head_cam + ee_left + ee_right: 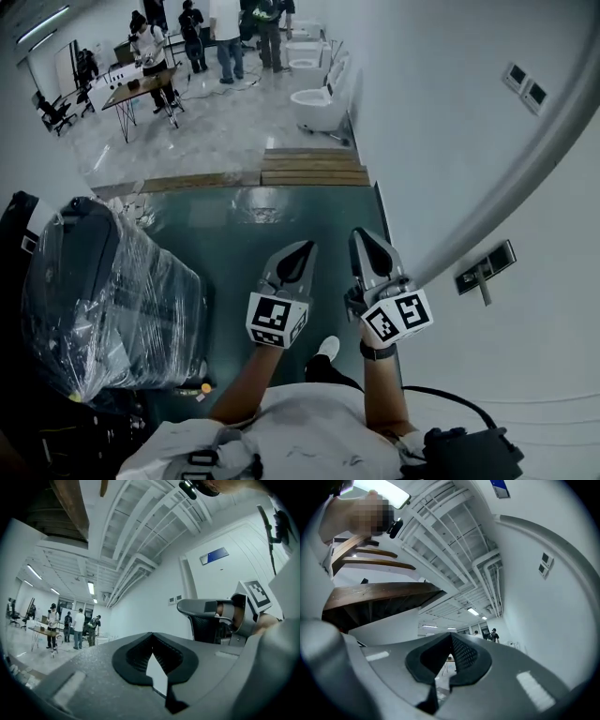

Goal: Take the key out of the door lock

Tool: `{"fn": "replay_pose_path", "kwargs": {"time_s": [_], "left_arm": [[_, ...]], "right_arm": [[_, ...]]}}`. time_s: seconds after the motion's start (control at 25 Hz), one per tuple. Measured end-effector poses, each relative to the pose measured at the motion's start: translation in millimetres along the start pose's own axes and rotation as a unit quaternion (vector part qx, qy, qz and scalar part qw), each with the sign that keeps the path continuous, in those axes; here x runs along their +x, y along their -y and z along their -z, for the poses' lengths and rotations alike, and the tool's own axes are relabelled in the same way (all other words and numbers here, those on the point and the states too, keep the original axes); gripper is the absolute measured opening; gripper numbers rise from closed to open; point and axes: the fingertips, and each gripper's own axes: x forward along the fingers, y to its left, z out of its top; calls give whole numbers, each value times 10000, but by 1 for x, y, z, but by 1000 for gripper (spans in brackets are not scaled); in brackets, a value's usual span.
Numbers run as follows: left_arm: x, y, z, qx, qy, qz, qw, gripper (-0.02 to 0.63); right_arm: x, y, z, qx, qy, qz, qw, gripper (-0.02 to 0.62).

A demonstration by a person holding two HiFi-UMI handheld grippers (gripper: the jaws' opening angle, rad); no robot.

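Green floor ahead is open. Plastic-wrapped chair blocks left side. White door w/ lock plate close on right.

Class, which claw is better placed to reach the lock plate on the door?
Right. The right claw is nearer the lock plate; the left claw is farther away. Both are shut and empty.

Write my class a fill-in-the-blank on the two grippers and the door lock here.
The jaws of the left gripper and the right gripper are both ____.
Between each gripper's jaws there is ____.
The door lock lies to the ____ of both grippers.
Missing words: shut; nothing; right.
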Motion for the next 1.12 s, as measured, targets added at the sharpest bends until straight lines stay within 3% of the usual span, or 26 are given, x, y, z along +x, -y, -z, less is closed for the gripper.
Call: {"fn": "replay_pose_path", "kwargs": {"time_s": [0.28, 0.68, 0.88, 1.12], "left_arm": [[147, 37, -41, 273, 492, 836, 9949, 0], [268, 134, -3, 122, 130, 2322, 9725, 0], [318, 196, 14, -75, 80, 3315, 9434, 0], [350, 257, 5, -245, 180, 4501, 8925, 0]], "right_arm": [[31, 116, -47, -588, 279, 366, 9972, 5], [-27, 259, -51, -745, 133, 1958, 9777, 5], [-76, 317, -62, -1009, 151, 2993, 9487, 5], [-121, 356, -89, -1269, 329, 4201, 8980, 5]]}}
